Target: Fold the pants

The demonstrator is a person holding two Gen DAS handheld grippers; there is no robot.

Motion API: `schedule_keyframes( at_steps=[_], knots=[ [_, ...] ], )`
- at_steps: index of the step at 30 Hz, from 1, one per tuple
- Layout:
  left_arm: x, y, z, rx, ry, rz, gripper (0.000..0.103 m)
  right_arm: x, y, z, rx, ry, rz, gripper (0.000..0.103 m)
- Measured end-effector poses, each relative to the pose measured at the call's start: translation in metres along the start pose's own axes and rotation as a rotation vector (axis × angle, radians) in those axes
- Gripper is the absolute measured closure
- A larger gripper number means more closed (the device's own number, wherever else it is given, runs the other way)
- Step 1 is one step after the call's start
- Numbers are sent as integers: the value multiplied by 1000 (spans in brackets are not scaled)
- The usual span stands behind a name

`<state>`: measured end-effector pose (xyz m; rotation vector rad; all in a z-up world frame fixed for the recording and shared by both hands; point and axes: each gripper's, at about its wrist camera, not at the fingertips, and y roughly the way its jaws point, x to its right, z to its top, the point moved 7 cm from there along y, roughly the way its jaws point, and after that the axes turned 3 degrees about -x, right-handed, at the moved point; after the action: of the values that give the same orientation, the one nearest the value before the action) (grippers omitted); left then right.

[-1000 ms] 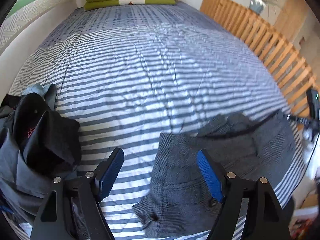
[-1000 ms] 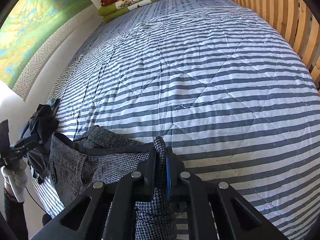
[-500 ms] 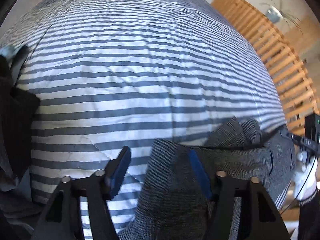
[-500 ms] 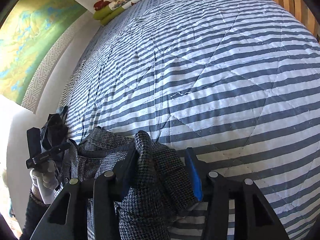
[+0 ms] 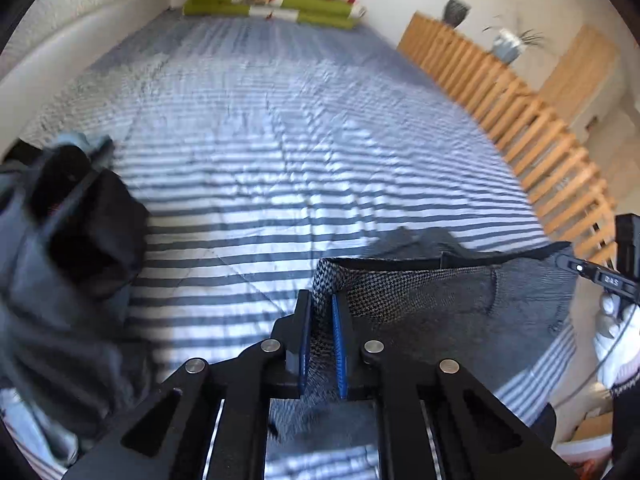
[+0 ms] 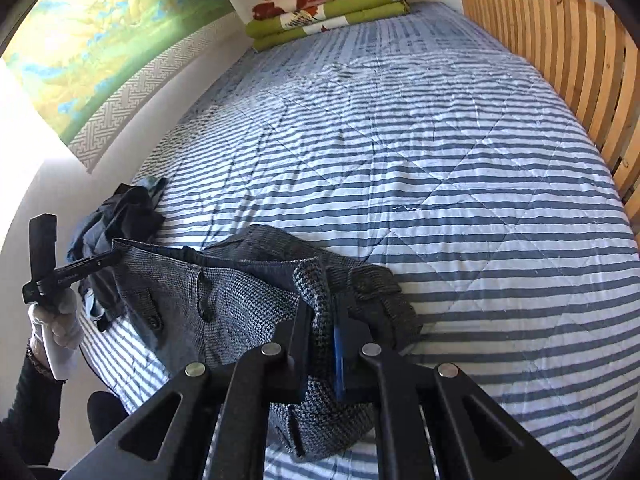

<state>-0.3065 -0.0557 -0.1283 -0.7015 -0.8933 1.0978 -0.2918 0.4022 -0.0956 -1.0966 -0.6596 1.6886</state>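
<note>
I've just closed both the left gripper [image 5: 321, 334] and right gripper [image 6: 323, 350] fingers tight on the pants [image 6: 224, 300] waistband, bunched near the bed [image 6: 440, 160] edge; thin pinches could slip, dropping them crooked.

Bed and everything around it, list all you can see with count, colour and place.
Pants: one, grey houndstooth, near edge of bed, waistband pinched at both ends.
Bedspread: one, blue and white striped, covering the bed.
Folded blankets: one stack, green, red and white, far end of bed.
Clothes pile: one, dark and blue, bed's left edge.
Slatted frame: one, light wood, right of bed.
Wall picture: one, green and yellow, left wall.
Vases: two, grey-blue, behind the frame.
Left gripper: black, blue pads, shut on pants.
Right gripper: black, blue pads, shut on pants.
</note>
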Motion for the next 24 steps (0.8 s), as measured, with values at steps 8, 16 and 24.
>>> schedule_keyframes(
  at_steps=[8, 16, 24],
  knots=[
    [-23, -87, -2, 96, -49, 66, 103, -37, -42, 4, 69, -44, -15, 97],
    [-36, 4, -11, -116, -30, 51, 94, -5, 25, 8, -56, 8, -83, 97],
    [-10, 118, 13, -191, 48, 81, 39, 39, 61, 9, -121, 96, -77, 97]
  ],
)
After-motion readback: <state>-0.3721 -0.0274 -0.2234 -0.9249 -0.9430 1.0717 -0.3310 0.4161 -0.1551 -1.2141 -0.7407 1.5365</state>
